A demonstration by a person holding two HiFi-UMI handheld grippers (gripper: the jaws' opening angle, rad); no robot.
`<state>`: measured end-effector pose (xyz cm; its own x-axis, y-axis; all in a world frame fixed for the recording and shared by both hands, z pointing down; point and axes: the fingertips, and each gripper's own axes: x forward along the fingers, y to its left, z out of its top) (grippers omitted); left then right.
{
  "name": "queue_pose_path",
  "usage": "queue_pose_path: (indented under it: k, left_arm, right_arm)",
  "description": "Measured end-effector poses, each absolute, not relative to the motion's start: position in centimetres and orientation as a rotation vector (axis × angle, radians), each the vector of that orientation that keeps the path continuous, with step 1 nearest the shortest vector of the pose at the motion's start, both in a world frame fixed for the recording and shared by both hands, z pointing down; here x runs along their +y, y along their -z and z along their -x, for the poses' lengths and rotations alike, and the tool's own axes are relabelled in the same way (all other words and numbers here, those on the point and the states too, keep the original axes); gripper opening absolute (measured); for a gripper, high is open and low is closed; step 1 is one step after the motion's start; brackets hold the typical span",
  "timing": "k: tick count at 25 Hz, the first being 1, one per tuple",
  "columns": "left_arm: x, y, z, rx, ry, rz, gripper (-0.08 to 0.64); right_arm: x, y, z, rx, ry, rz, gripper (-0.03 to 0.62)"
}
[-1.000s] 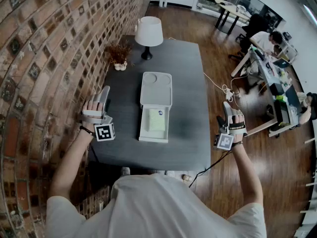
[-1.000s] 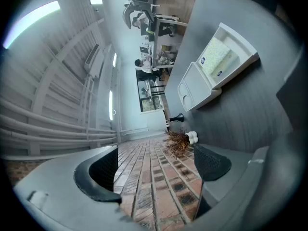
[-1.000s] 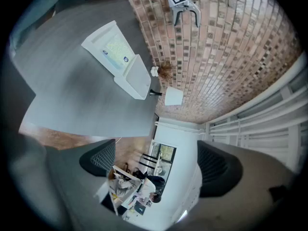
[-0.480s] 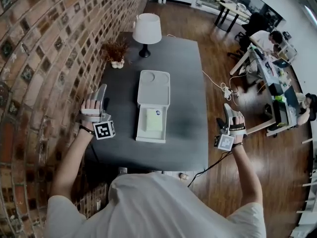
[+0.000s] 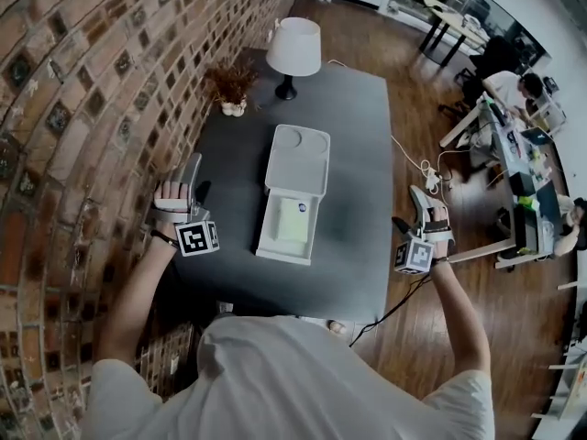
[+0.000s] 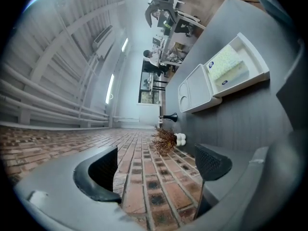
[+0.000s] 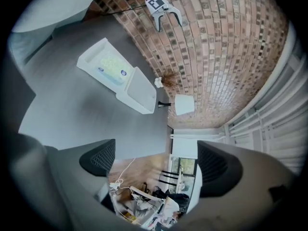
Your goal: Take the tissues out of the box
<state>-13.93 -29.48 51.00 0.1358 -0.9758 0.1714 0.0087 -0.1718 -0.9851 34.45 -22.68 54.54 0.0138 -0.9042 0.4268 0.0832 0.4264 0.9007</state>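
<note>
While neither claw has reached the work, both are held at the near half of the tabletop (image 5: 353, 255), on either side of it. The left gripper (image 5: 190, 177) is found over the left edge, close to the brick wall (image 5: 101, 90). Its jaws are spread wide and nothing is held between them. The right gripper (image 5: 419, 202) is held just off the right edge, over the wooden floor, likewise spread and empty.

The box (image 5: 272, 247) is set near the middle of the tabletop, towards the near edge, well apart from both grippers. Its lid (image 5: 300, 152) is laid back flat on the far side. The tissues (image 5: 293, 220) are seen inside the open tray as a pale pack with a small blue label at its far end. The task is judged not yet begun.

Beyond the box, a dried plant (image 5: 231, 85) and a lamp (image 5: 293, 46) are placed at the far left corner.

Risks noted: the pack appears to sit closely within the tray walls, so a jaw could be caught on a wall. The box looks light. If it is not steadied, it may be lifted or dragged along with the pack. A shallow pinch could slip off.
</note>
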Motion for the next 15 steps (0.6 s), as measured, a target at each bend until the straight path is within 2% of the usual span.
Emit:
queue_pose_path:
  k: [15]
  left_arm:
    - [-27.2, -53.5, 14.5, 1.109, 1.247, 1.544, 0.489]
  right_arm:
    - [-27.0, -59.3, -25.1, -1.651, 0.851, -0.637, 0.541]
